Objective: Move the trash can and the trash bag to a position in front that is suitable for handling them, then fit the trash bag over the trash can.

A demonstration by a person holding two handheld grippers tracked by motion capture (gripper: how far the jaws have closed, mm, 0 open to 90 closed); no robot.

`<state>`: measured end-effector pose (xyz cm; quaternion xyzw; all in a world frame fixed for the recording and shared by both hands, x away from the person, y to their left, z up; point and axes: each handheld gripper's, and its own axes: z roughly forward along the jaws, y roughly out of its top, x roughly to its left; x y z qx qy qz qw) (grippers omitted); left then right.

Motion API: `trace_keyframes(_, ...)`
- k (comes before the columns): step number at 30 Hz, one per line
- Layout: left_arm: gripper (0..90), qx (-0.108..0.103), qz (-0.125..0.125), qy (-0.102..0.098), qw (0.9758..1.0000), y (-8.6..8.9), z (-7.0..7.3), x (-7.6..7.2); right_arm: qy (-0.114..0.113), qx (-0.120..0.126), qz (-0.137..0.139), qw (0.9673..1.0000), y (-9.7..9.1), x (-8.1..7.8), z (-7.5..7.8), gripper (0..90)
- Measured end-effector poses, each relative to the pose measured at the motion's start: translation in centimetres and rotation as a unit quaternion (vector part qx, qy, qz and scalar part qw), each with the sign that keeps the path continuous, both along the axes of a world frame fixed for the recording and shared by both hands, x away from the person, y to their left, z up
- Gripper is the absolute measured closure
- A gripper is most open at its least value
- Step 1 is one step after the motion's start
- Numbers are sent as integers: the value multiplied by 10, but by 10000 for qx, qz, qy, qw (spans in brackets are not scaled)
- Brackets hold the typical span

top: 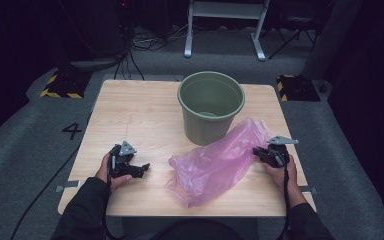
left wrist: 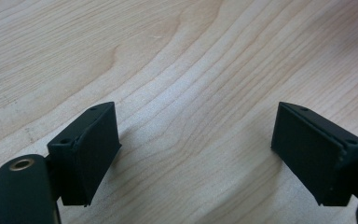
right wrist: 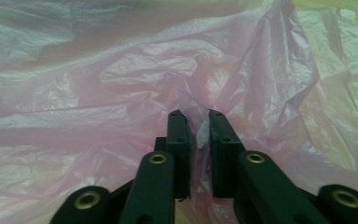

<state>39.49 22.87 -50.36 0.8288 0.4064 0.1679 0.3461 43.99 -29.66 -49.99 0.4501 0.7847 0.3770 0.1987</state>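
High view showed a pink plastic bag [top: 215,162] lying crumpled on the wooden desk [top: 130,110], its upper end leaning against the near side of a green bucket [top: 210,106] and the rest trailing away from the bucket toward the person's edge of the desk. The right tongs [top: 256,151] sat just right of the bucket's base, at the bag's right edge, held in the person's right hand [top: 281,172]. Right gripper view had those tongs [right wrist: 199,122] nearly closed, the jaws pinching a fold of the pink film between them. The left tongs [top: 143,169] were well left of the bucket and apart from the bag, low over bare wood, held in the left hand [top: 107,172]. Left gripper view showed these tongs [left wrist: 196,140] spread wide, gripping nothing, with plain desk grain between the two black pads.
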Motion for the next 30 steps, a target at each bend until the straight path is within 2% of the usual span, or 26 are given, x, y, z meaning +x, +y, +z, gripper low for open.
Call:
trace_keyframes(3, 141, -19, -49, 8, 10000, 0, 0, 1, -222, -7, 102, 9997, -1, -4, 5, 864)
trace_keyframes(7, 139, -1, -90, -22, 10000, 1, 0, 2, -662, -111, 187, 9976, -2, -17, 16, 868)
trace_keyframes(14, 139, -8, -133, -10, 9999, 1, 0, 3, -1086, -44, 158, 9939, -2, -25, 29, 875)
trace_keyframes(21, 140, 0, -135, -16, 9999, 1, 0, 3, -1567, 39, 192, 9874, 0, -37, 43, 876)
trace_keyframes(25, 141, 6, -138, -16, 9999, 2, 0, 3, -1849, 95, 204, 9825, 2, -45, 53, 879)
trace_keyframes(28, 141, 7, -145, -18, 9999, 2, 0, 3, -1965, 79, 283, 9801, 4, -51, 61, 881)
trace_keyframes(30, 141, 11, -159, -18, 9999, 2, 0, 3, -2109, 90, 369, 9768, 4, -55, 67, 884)
